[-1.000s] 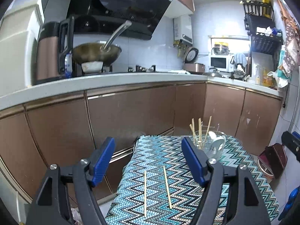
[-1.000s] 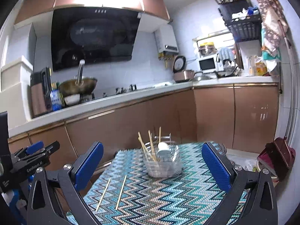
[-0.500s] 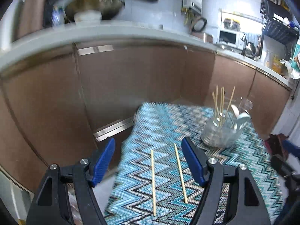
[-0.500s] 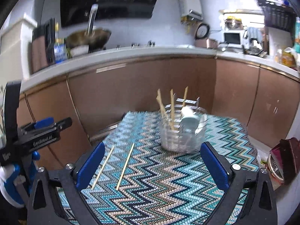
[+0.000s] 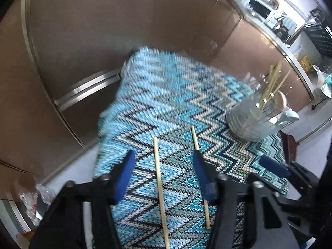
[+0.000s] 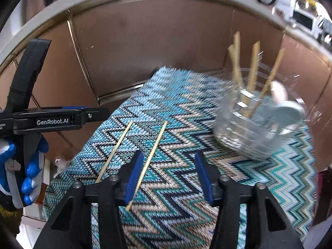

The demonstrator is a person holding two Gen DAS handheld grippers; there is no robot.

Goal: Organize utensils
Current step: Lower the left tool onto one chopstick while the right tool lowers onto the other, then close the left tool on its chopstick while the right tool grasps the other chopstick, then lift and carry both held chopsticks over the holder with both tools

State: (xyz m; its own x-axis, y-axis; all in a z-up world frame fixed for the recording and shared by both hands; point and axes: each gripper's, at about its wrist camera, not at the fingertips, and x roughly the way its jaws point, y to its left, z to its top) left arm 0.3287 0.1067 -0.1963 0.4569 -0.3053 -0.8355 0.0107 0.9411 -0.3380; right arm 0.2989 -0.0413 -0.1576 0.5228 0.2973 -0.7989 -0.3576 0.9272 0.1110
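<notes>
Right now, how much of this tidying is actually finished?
Partly. Several chopsticks and a spoon already stand in the clear holder. Nothing is in hand: the left tool and right tool are both open. Still left are two loose chopsticks lying apart on the zigzag cloth.

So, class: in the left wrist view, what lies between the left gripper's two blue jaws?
One loose chopstick lies on the zigzag cloth between the left gripper's open jaws, untouched. The second chopstick passes behind the right-hand jaw.
</notes>
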